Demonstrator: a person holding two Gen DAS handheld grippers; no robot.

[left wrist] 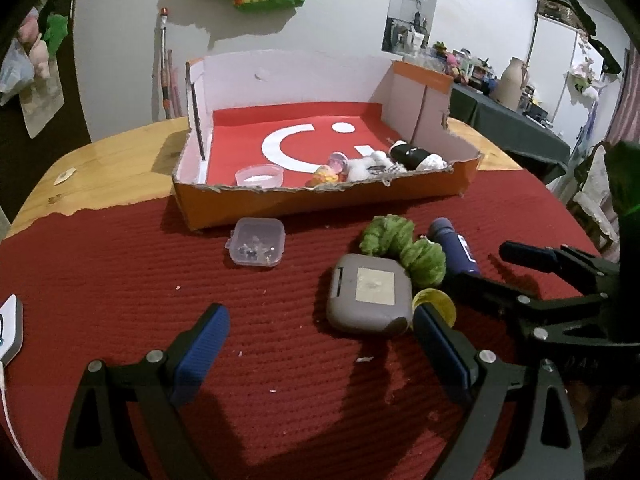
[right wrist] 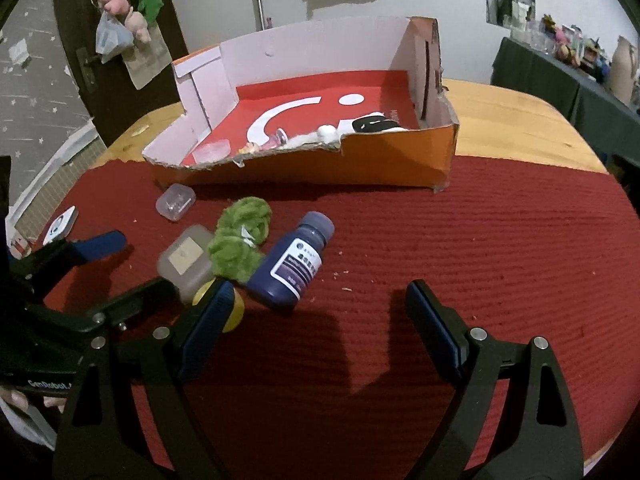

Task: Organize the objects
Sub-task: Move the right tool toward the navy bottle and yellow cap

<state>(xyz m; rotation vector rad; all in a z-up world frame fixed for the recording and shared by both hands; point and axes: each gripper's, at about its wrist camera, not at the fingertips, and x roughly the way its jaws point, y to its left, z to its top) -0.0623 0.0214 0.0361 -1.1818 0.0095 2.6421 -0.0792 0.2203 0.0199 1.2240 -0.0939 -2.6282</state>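
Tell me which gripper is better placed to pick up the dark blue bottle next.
Probably the right gripper: it is open, and the dark blue bottle lies just ahead of its fingers. From the left gripper, the grey case lies nearer.

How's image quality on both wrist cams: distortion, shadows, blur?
Left wrist: strong fisheye curving the table edge, dark vignette corners, hard shadow under the left gripper, and the grey case is slightly soft. Right wrist: same warp, the right gripper throws hard shadows on the red mat, dim indoor light.

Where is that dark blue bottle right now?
The dark blue bottle lies on its side on the red mat, outside the orange box, touching the fuzzy green toy on its left in the right wrist view.
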